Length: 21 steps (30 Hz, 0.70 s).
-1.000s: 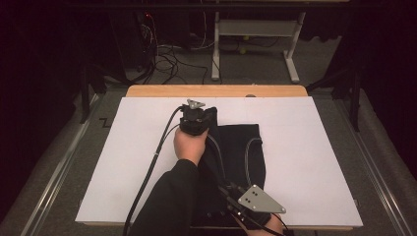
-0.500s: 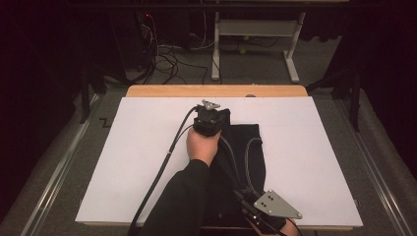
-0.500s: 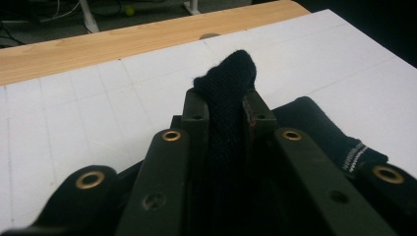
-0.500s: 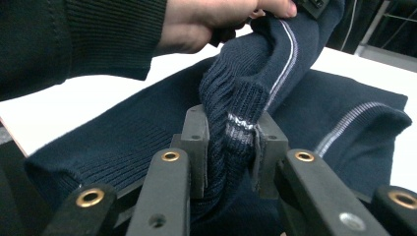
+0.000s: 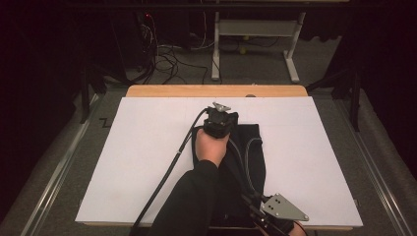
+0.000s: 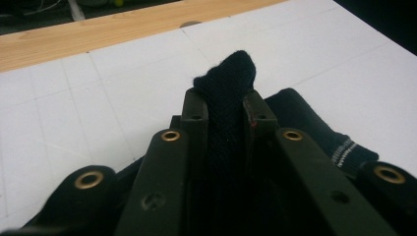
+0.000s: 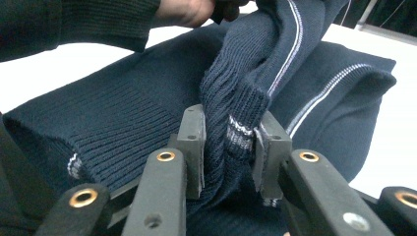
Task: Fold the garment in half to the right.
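Observation:
A dark navy knit sweater (image 5: 252, 153) with thin white stripes lies bunched on the white table top (image 5: 147, 147), right of the middle. My left gripper (image 5: 219, 116) is at the sweater's far end and is shut on a raised fold of the knit (image 6: 225, 73). In the left gripper view my left gripper (image 6: 224, 107) has the fabric poking up past its tips. My right gripper (image 7: 230, 143) is at the near edge, under its grey plate (image 5: 283, 208). It is shut on a striped ribbed edge (image 7: 238, 129) and its jaws have just been opening slightly, with the knit still between them.
A wooden strip (image 5: 216, 91) runs along the table's far edge. Behind it are floor cables (image 5: 164, 51) and a white stand frame (image 5: 255, 34). Metal rails (image 5: 64, 162) flank the table. Bare white surface lies to the left and right of the sweater.
My left hand has carried its fold of sweater to the right. My right gripper has shifted right and toward the near edge, keeping hold of the ribbed edge.

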Each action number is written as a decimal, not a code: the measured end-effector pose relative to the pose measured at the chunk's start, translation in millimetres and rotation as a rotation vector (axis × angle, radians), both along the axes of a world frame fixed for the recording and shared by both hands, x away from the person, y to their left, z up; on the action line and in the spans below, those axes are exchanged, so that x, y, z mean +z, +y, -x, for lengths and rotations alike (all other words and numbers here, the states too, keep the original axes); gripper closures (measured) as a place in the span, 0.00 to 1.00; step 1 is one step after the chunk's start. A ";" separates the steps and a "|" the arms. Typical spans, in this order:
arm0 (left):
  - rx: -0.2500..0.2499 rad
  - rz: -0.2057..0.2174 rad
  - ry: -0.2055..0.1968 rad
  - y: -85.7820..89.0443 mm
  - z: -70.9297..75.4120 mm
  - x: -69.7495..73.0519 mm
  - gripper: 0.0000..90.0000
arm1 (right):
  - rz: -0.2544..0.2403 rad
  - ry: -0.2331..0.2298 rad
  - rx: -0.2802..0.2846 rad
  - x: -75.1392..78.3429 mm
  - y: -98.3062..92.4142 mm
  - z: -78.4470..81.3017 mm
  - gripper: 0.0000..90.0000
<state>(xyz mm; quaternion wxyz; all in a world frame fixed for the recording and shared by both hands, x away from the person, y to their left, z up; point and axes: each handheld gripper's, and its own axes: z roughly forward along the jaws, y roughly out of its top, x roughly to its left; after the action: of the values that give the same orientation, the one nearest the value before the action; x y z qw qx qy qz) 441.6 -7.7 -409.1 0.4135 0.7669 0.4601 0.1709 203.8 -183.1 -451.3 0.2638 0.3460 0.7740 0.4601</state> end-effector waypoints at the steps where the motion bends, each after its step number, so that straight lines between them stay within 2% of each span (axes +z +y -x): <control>1: -0.001 -0.004 -0.001 -1.6 0.2 -0.7 0.81 | 0.003 0.003 0.002 -0.8 -1.2 0.4 0.78; 7: -0.005 -0.012 0.016 -8.3 -1.1 -6.4 0.80 | 0.002 0.023 -0.004 -5.3 -5.7 3.1 0.76; 21: -0.039 0.007 0.004 -26.7 -1.4 -11.1 0.72 | -0.020 0.040 -0.013 -7.8 -17.3 9.5 0.71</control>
<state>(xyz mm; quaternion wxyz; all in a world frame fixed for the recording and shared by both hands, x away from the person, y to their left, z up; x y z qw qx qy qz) 443.0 -34.3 -420.3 0.4187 0.7745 0.4465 0.1597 194.3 -200.4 -459.0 0.2478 0.3630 0.7722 0.4589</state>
